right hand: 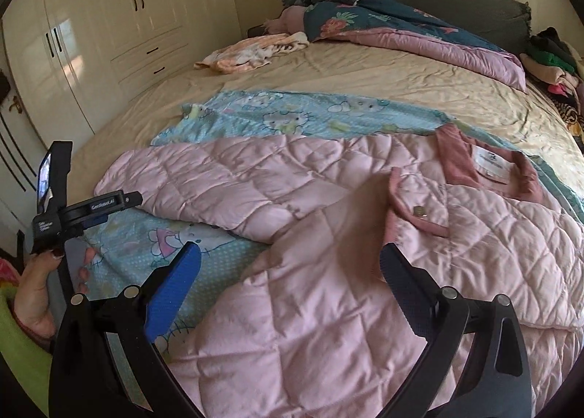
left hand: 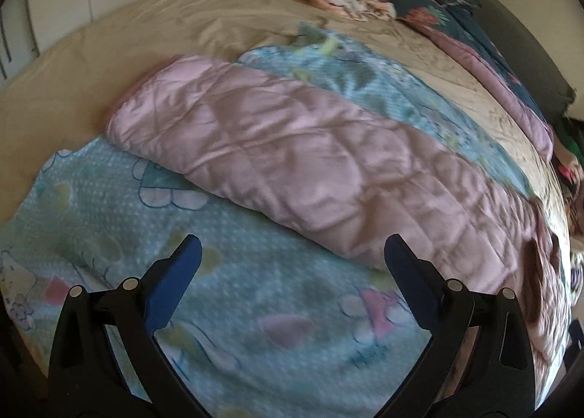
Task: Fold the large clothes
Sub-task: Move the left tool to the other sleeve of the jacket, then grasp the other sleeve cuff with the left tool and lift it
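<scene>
**Both grippers open over one pink jacket**

Fingers (left hand: 182, 272) blue-padded, two per gripper, four in all. Left gripper (left hand: 292, 250) spread wide, holding nothing, hovering above the blue cartoon sheet (left hand: 109, 235). Right gripper (right hand: 290, 257) likewise spread wide and empty, poised over the jacket front.

One pink quilted jacket (right hand: 328, 272), lying flat on the blue sheet on the bed (right hand: 365, 75). Long axis in the right wrist view from 6 o'clock at the hem up to the collar (right hand: 489, 166) at 2 o'clock, white label showing inside it. One sleeve (right hand: 204, 181) stretched out toward 9 o'clock, cuff end at the left. In the left wrist view, same sleeve (left hand: 292, 162) running from 10 o'clock down to 4 o'clock. One metal snap (right hand: 418, 212) visible on the front edge.

One hand (right hand: 40, 286) at 8 o'clock in the right wrist view, gripping the left gripper's handle.

Elsewhere: one dark floral quilt (right hand: 383, 20) bunched at 12 o'clock by the headboard, one peach cloth (right hand: 252, 49) at 11 o'clock, one pile of clothes (right hand: 554, 64) at 2 o'clock, one white wardrobe (right hand: 109, 16) along the wall at 10 o'clock.
</scene>
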A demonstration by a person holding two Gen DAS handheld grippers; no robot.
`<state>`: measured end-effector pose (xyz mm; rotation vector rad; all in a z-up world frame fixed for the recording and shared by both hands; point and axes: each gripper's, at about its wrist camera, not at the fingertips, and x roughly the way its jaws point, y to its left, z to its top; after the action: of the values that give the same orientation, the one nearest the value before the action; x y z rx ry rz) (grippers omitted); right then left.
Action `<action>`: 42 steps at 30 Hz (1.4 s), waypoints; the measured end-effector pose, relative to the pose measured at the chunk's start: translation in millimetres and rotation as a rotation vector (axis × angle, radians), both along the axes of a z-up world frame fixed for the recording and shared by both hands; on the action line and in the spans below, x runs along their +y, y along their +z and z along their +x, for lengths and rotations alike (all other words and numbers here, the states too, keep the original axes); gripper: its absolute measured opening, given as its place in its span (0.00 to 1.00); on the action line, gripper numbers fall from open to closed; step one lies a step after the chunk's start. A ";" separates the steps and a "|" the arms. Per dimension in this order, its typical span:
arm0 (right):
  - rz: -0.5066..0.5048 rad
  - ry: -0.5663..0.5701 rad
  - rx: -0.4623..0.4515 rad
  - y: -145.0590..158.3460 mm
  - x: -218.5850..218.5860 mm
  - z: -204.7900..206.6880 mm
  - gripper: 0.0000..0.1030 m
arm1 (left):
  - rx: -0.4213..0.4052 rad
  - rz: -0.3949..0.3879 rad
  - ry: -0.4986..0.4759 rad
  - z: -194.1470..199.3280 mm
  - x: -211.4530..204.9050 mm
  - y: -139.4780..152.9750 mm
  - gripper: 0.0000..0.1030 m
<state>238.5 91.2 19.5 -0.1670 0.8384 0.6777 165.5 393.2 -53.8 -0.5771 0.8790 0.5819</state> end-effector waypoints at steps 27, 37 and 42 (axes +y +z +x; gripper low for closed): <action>0.000 0.013 0.029 -16.1 18.3 12.2 0.94 | -0.065 0.009 0.170 8.4 84.2 9.4 0.27; 0.045 -0.007 0.006 4.8 -7.9 0.2 0.94 | -0.134 0.166 0.007 16.5 29.6 79.3 0.13; 0.071 -0.031 -0.015 20.6 -26.7 -3.6 0.94 | -0.156 0.213 -0.057 23.6 -2.1 103.0 0.12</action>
<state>234.8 64.5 40.1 -0.0950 0.7997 0.6753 189.2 391.1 49.2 -0.3969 0.6745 0.5635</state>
